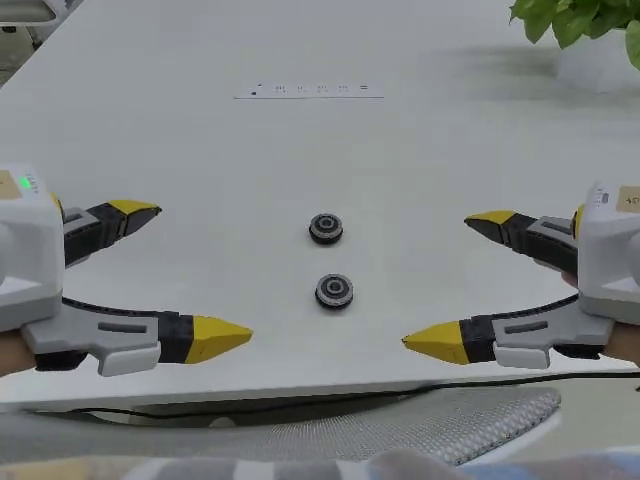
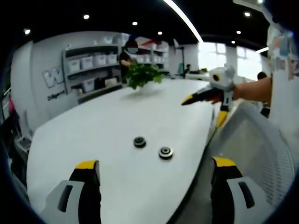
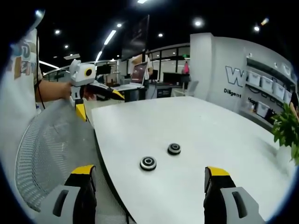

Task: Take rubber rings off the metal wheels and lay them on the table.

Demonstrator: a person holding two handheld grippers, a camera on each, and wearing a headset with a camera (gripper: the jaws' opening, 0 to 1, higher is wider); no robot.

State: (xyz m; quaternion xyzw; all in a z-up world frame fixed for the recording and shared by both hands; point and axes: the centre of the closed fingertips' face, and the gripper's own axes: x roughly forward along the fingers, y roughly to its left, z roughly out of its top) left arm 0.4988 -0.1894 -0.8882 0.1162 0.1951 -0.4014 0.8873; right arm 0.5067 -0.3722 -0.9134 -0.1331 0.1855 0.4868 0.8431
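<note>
Head view: my left gripper (image 1: 198, 272) sits at the lower left of the frame, jaws spread wide, nothing between them. My right gripper (image 1: 439, 281) is at the lower right, also wide open and holding nothing. Both hover over the near edge of the white table (image 1: 300, 150), well apart from each other.

Two metal wheels lie flat in the middle of the frame, between my grippers: the far wheel (image 1: 326, 228) just above centre, the near wheel (image 1: 334, 291) right below it, close together but not touching. Neither gripper touches them. Each shows a dark rubber ring (image 1: 320, 291) around a lighter hub, so the rings look still on; it's too small for detail.

There's a printed strip (image 1: 308, 91) at upper centre of the table, a green plant (image 1: 580, 20) in the upper right corner, and a mesh chair back (image 1: 430, 425) along the bottom edge.

Left gripper view: wheels sit at centre between my yellow tips, with the right gripper at upper right.
</note>
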